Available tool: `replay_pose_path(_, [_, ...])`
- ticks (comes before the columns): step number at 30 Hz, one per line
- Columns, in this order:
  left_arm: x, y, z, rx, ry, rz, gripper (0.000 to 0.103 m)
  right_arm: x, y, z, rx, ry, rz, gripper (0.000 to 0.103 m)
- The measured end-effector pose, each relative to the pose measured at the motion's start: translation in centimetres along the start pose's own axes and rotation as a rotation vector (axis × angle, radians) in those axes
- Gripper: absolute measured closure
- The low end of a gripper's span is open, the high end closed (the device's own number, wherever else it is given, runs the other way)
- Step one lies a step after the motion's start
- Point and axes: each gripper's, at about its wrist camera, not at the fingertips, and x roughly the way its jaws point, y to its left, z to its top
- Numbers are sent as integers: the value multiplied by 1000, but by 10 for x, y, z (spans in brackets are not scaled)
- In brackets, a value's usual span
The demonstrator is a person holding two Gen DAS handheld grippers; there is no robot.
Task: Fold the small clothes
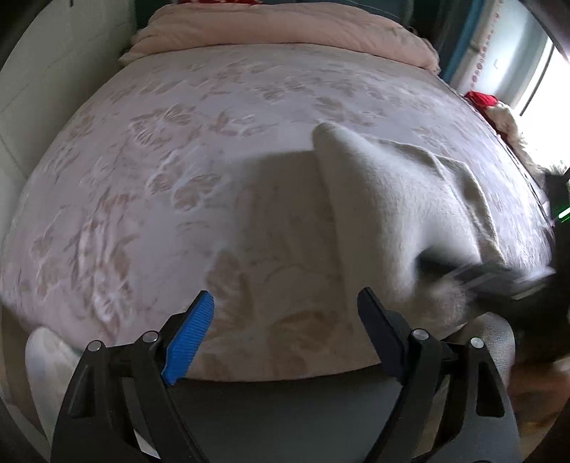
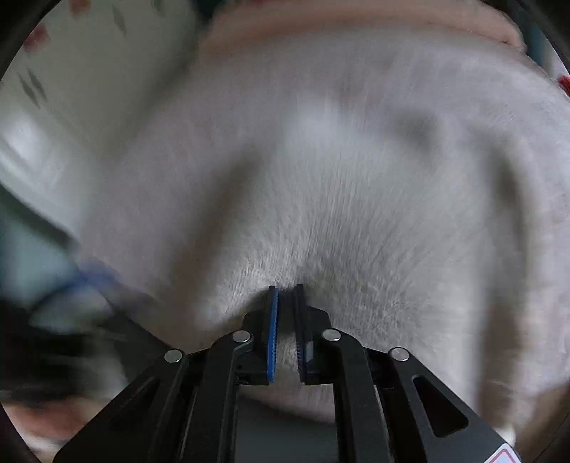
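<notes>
A small white fleecy garment [image 1: 384, 199] lies on the bed, lifted at its near right corner. My left gripper [image 1: 285, 302] is open and empty above the bed's near edge, just left of the garment. My right gripper [image 2: 285, 290] is shut on the garment's edge [image 2: 338, 220]; the cloth fills most of the right wrist view, which is blurred. The right gripper shows as a dark blur in the left wrist view [image 1: 506, 281], holding the cloth's corner.
The bed [image 1: 160, 171] has a pale pink floral cover. A folded pink quilt [image 1: 285, 32] lies at its far end. A red item [image 1: 481, 99] sits at the far right edge near a bright window. A white wall runs along the left.
</notes>
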Motion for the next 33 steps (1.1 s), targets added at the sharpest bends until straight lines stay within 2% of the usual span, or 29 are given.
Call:
replay_pose_path(1, [-1,1,0,-2,0,-1,23,3,4,-1,-11,-25,4,102])
replay_pose_path(3, [-6,3,-1,6,-9,1,22,-27,9,13,44,-34,5,98])
replay_pose_path(5, [-8,2,-1,9,-18,0,20,-77,22,10,40,-142,9,98])
replay_pose_path(6, [-8,1,0,7,-18,-6,19,-86,22,11,32,-158,-25,98])
replay_pose_path(8, [-3,-6,1,11,-5,-28,19,-78,10,2,42,-126,-126,98])
replay_pose_path(9, [0,-11,2,18,1,-36,19,-50,-3,-7,60,-46,-197,103])
replay_pose_path(10, [2,-19,3,29,7,-47,19,-20,-15,-16,80,25,-219,103])
replay_pose_path(11, [3,-27,4,39,9,-59,19,-16,-23,-22,111,-1,-167,103])
replay_pose_path(13, [4,-46,6,78,10,-80,19,-43,-24,-18,196,-48,-68,103])
replay_pose_path(14, [5,-52,7,96,9,-81,19,-58,-28,-17,229,-87,-48,96])
replay_pose_path(16, [8,-66,11,130,8,-86,14,-95,-47,-19,291,-180,-82,67])
replay_pose_path(17, [12,-72,13,135,9,-97,11,-102,-55,-22,304,-194,-107,42])
replay_pose_path(18, [18,-75,17,131,17,-107,10,-106,-66,-23,322,-207,-136,33])
replay_pose_path(19, [24,-76,20,118,31,-118,9,-106,-75,-26,338,-200,-156,33])
replay_pose_path(21, [42,-75,27,78,74,-142,8,-90,-98,-28,379,-126,-154,33])
replay_pose_path(23, [67,-70,36,-2,134,-151,7,-71,-114,-30,422,-88,-84,31])
replay_pose_path(25, [83,-66,41,-45,160,-160,6,-55,-127,-33,463,-68,-21,24])
replay_pose_path(27, [91,-69,44,-43,158,-148,5,-38,-134,-42,504,-79,22,12])
replay_pose_path(29, [97,-77,47,-12,145,-138,5,-27,-140,-41,536,-101,66,6])
replay_pose_path(33, [110,-88,49,2,155,-142,5,-16,-150,-33,533,-111,91,5])
